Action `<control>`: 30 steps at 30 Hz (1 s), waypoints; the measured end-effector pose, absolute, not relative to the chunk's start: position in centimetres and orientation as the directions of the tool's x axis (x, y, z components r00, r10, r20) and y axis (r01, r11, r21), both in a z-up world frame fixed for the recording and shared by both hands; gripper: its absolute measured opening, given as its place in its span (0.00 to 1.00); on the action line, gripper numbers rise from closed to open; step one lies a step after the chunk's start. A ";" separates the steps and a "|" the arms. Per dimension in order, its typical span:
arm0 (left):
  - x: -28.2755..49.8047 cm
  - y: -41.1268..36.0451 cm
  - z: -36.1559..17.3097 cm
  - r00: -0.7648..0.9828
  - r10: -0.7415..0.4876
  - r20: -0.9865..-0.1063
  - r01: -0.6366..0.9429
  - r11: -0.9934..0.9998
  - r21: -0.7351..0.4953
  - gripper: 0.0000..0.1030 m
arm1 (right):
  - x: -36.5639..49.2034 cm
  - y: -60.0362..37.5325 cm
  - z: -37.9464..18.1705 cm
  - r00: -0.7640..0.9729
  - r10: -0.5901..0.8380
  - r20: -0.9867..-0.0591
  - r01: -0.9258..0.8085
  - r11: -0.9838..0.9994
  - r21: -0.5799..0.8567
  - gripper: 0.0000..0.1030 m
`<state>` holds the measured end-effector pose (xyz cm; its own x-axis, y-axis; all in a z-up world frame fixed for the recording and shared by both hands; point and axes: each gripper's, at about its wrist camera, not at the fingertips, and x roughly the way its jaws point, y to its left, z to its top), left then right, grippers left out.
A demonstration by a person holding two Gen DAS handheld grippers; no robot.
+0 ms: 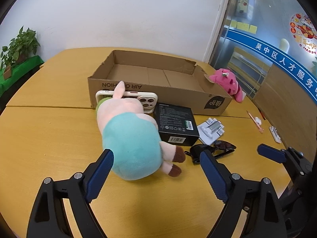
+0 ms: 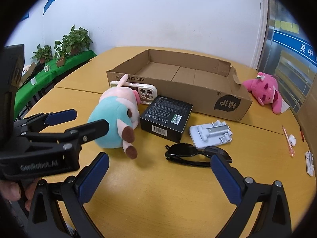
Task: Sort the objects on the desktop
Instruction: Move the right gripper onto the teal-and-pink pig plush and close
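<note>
Left wrist view shows us the cardboard box point(image 1: 158, 79) lying open on the yellow table point(image 1: 49, 138), and we see nothing inside it, only its bare floor; one far corner of its rim is torn. Against its near wall leans a cream phone case point(image 1: 147, 99). A plush pig in a teal shirt point(image 1: 130, 138) lies in front of that, its head touching the case and its brown feet pointing toward us. Just beside the pig sits a black carton point(image 1: 176, 126), then a white phone stand point(image 1: 211, 130), and nearer us the black sunglasses point(image 1: 214, 148). A pink plush toy point(image 1: 227, 81) rests outside the box, at its right end. Farther right we see an orange pen point(image 1: 255, 123) and a white earbud point(image 1: 257, 120).

Our left gripper point(image 1: 156, 166) has its jaws spread, with the pig's rear between the tips; the left pad is close against the teal shirt, though we cannot tell whether it touches.

From the right wrist view, our right gripper point(image 2: 158, 168) stands open over bare table, its right finger overlapping the end of the sunglasses. Potted plants point(image 2: 73, 39) line a green-covered bench point(image 2: 49, 73) by the wall.
</note>
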<state>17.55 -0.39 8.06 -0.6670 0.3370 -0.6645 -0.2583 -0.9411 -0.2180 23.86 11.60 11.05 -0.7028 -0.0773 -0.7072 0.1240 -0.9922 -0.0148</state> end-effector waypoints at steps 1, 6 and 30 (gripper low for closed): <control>17.6 -0.5 7.9 -0.663 0.333 -0.671 -0.253 -0.942 -0.218 0.89 | 24.0 11.6 11.1 -0.705 -0.073 -0.705 0.122 -0.992 -0.019 0.99; 17.4 -0.7 7.4 -0.640 0.350 -0.684 -0.254 -0.937 -0.241 0.89 | 24.2 12.0 10.7 -0.702 -0.061 -0.710 0.107 -0.994 -0.020 0.99; 16.8 -2.1 6.2 -0.675 0.303 -0.673 -0.205 -0.953 -0.223 0.89 | 22.4 12.3 8.0 -0.708 -0.179 -0.683 0.235 -0.972 0.011 0.99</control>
<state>16.75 -2.11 6.19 -0.6748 0.3029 -0.6730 -0.2049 -0.9529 -0.2235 22.35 12.27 8.03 -0.7079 -0.1786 -0.6834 0.2349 -0.9720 0.0107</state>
